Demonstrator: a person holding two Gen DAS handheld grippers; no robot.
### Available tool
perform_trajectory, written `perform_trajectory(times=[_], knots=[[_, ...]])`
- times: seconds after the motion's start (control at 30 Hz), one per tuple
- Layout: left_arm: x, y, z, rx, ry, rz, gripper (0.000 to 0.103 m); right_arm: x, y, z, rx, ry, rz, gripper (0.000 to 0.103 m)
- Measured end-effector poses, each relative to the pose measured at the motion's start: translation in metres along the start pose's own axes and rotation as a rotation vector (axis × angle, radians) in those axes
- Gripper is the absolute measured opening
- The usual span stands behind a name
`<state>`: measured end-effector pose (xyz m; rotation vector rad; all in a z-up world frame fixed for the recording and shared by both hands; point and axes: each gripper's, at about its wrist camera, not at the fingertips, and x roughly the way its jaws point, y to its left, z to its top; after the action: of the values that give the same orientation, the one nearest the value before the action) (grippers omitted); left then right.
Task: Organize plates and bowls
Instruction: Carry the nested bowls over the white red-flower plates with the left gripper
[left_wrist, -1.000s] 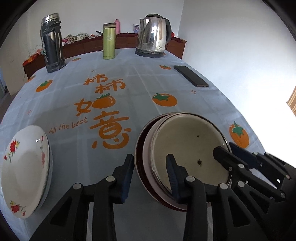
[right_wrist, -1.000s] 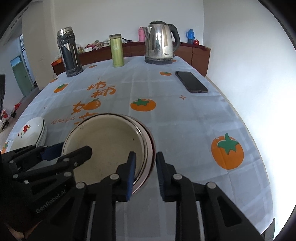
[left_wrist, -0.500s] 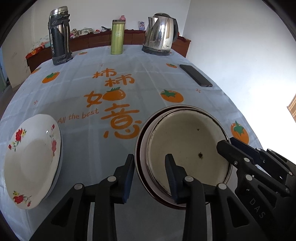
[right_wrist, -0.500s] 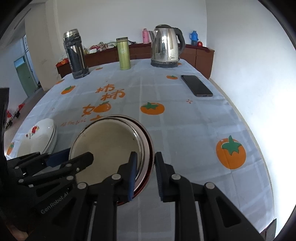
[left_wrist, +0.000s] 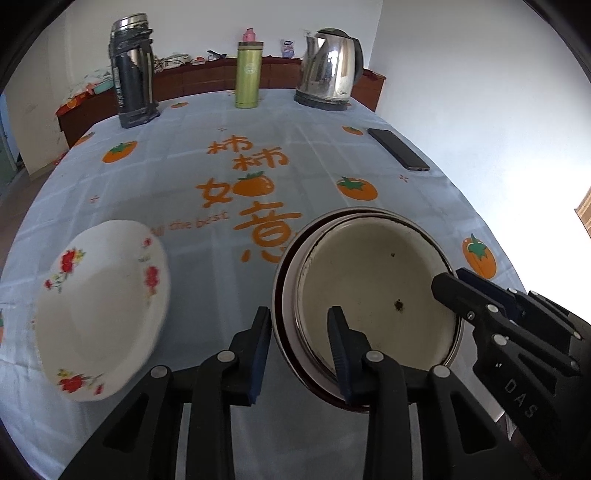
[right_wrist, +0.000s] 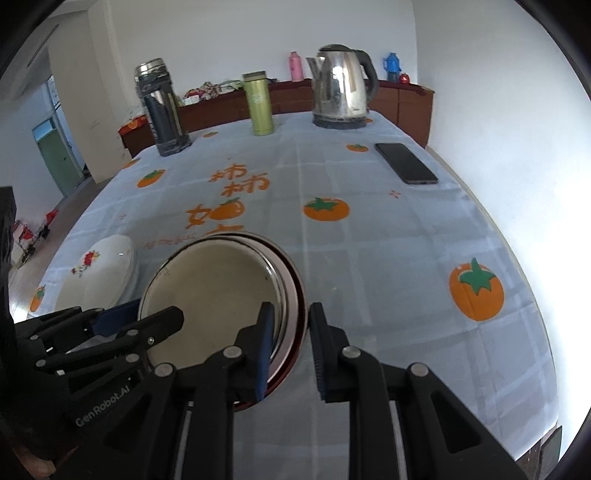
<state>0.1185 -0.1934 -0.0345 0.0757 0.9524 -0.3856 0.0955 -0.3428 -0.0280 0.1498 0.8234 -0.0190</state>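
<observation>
Looking along the left gripper (left_wrist: 299, 350), I see its jaws, just closing a little more, straddle the near rim of the stacked bowls (left_wrist: 373, 291), one finger inside the cream bowl, one outside the dark red one. Both seem pinched together so they travel as one. The flowered plate (left_wrist: 99, 306) waits to the left on the tablecloth (left_wrist: 295, 155).

From the right gripper (right_wrist: 290, 347), the jaws clamp the opposite rim of the same stack, probably sharing the load to keep it level.

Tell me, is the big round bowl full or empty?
Empty: the cream bowl shows its bare bottom with only small dark specks, and nothing inside.
</observation>
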Motion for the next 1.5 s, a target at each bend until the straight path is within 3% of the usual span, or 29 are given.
perform_trajectory(times=[0.6,1.17,1.5], knots=[[-0.053,0.058,0.009,-0.061,-0.058,0.086,0.034,-0.012,0.069,0.030,-0.093,-0.034,0.109,0.020],[-0.072,0.114,0.014,-0.160,-0.084,0.158,0.034,0.002,0.127,0.047,-0.163,-0.036,0.201,0.020],[-0.073,0.146,0.015,-0.217,-0.088,0.211,0.034,0.024,0.159,0.047,-0.200,0.012,0.252,0.020]])
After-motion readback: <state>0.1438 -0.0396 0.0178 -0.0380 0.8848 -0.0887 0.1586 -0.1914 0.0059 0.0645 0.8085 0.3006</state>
